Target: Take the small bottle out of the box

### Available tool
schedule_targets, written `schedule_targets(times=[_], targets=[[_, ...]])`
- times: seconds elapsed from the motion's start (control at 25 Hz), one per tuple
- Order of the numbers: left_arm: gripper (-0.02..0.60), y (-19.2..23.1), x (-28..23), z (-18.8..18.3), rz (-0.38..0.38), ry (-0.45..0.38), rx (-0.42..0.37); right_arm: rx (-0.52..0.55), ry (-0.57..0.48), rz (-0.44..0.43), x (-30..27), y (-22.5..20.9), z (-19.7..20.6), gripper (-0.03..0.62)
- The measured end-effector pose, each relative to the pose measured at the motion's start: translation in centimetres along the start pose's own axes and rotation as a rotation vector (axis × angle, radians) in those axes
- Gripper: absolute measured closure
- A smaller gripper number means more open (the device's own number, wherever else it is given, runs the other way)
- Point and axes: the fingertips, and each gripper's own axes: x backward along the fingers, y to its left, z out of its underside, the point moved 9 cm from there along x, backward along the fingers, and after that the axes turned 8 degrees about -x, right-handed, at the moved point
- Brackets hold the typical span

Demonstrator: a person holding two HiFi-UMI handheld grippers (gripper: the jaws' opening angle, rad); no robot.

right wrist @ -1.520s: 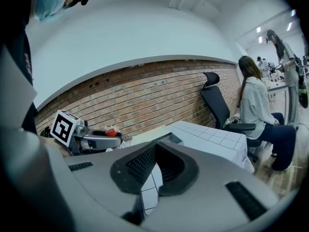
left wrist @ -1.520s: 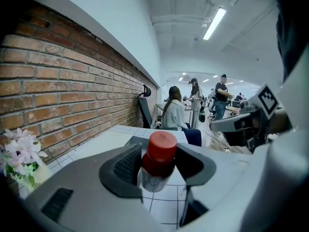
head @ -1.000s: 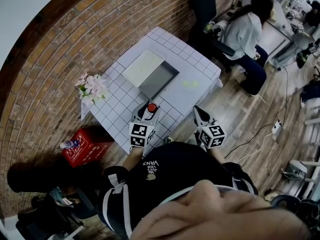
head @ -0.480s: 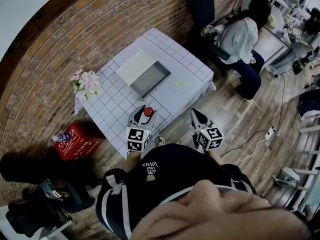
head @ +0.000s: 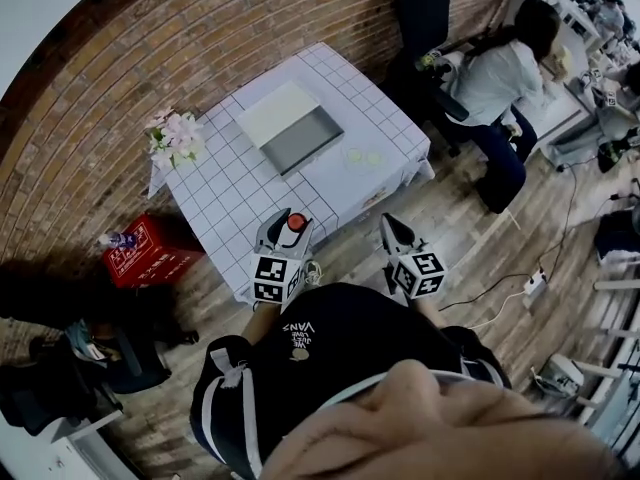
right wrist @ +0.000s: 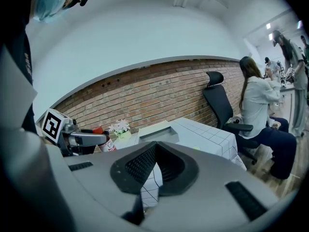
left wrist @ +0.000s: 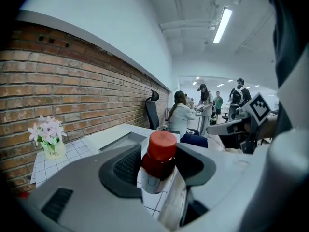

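The left gripper (left wrist: 158, 167) holds the bottle (left wrist: 161, 148) well apart from the box (head: 305, 136), so it is best to grip firmly and upright; the right gripper (right wrist: 154, 170) has its fingers (right wrist: 140, 166) together, empty.

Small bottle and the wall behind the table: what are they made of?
The small bottle looks like plastic: a smooth, slightly shiny red cap on a pale body. The wall looks like rough, matte red brick with paler mortar lines.

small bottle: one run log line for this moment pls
left claw: shut on small bottle, red cap up | right claw: shut, empty | box: open on table, apart from both claws
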Motion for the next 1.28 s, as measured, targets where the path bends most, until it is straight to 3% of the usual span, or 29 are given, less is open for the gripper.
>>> schedule_targets(times=[0.6,1.28], targets=[[0.367,-3.9,1.7,0.1,-0.061,-0.003,0.002,0.032,0.068,-0.077,1.7,-0.8,1.0,0.595],[0.367,-4.0,0.9,-0.4,-0.066,-0.007,0.004,0.065,0.085,-0.092,1.2,-1.2,0.5,0.595]])
